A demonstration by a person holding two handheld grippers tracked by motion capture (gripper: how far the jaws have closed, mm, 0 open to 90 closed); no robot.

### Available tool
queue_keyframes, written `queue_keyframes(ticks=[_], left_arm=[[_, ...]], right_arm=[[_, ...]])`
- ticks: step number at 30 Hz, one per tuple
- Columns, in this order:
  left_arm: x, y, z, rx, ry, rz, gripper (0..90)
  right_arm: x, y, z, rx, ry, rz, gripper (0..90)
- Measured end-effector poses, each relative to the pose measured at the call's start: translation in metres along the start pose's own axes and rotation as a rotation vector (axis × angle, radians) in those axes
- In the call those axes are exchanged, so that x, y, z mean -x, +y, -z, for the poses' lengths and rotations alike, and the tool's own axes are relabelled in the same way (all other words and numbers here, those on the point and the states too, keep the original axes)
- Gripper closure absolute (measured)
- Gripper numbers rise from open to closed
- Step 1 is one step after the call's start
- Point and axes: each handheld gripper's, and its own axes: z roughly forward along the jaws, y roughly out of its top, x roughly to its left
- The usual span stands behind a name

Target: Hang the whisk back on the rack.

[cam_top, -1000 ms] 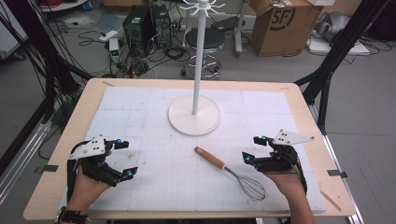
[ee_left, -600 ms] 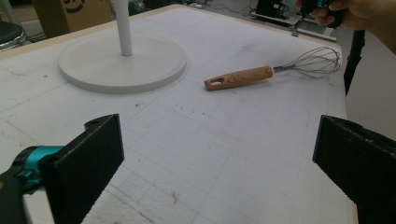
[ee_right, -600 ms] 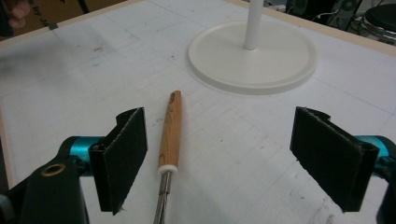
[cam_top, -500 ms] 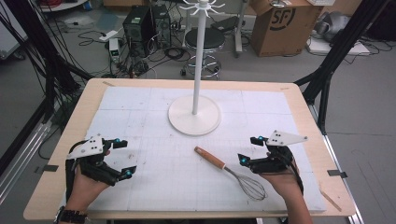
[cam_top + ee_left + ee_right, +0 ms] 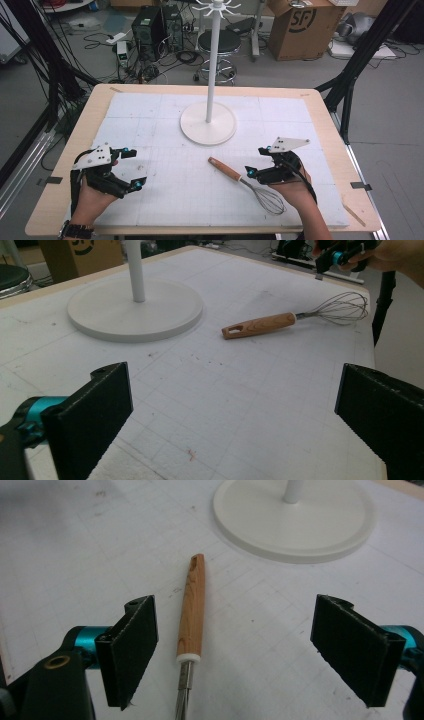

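Your right gripper (image 5: 254, 161) hovers with its jaws spread wide over the whisk (image 5: 247, 184), touching nothing; in the right gripper view the wooden handle (image 5: 194, 607) lies on the white mat (image 5: 165, 195) between them, nearer one jaw. Your left gripper (image 5: 131, 167) sits released and empty, well apart from the whisk. Farther off stands the white hook stand (image 5: 208, 122), its round base just beyond the handle's tip

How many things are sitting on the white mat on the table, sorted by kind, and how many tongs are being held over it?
Whisk, wooden handle, wire head: 1
White stand, round base with a pole: 1
Tongs, both open, nothing held: 2, the left tongs and the right tongs
Total: 4
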Motion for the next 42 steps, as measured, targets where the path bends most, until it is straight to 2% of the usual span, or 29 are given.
queue_keyframes(ticks=[10, 14, 20, 25, 29, 33, 38, 42], left_arm=[[0.001, 0.001, -0.001, -0.002, -0.009, -0.006, 2.4], [0.002, 0.001, 0.001, 0.005, -0.005, -0.005, 2.4], [0.002, 0.002, 0.004, 0.009, 0.000, -0.010, 2.4], [0.002, 0.002, 0.002, 0.008, -0.005, -0.007, 2.4], [0.002, 0.001, 0.002, 0.005, -0.004, -0.007, 2.4], [0.001, 0.001, 0.003, 0.008, -0.002, -0.004, 2.4], [0.001, 0.001, 0.002, 0.004, -0.002, -0.003, 2.4], [0.002, 0.001, 0.002, 0.003, -0.003, -0.006, 2.4]], right_arm=[[-0.010, 0.014, -0.024, -0.125, -0.012, 0.059, 18.4], [-0.011, 0.017, -0.032, -0.167, -0.015, 0.071, 18.7], [-0.016, 0.019, -0.047, -0.260, -0.012, 0.080, 20.0], [-0.021, 0.021, -0.058, -0.308, 0.015, 0.096, 26.2], [-0.020, 0.020, -0.069, -0.377, 0.030, 0.099, 29.4], [-0.021, 0.015, -0.078, -0.456, 0.025, 0.108, 37.1], [-0.022, 0.012, -0.083, -0.498, 0.019, 0.109, 44.5], [-0.023, 0.012, -0.086, -0.526, 0.038, 0.112, 51.4]])
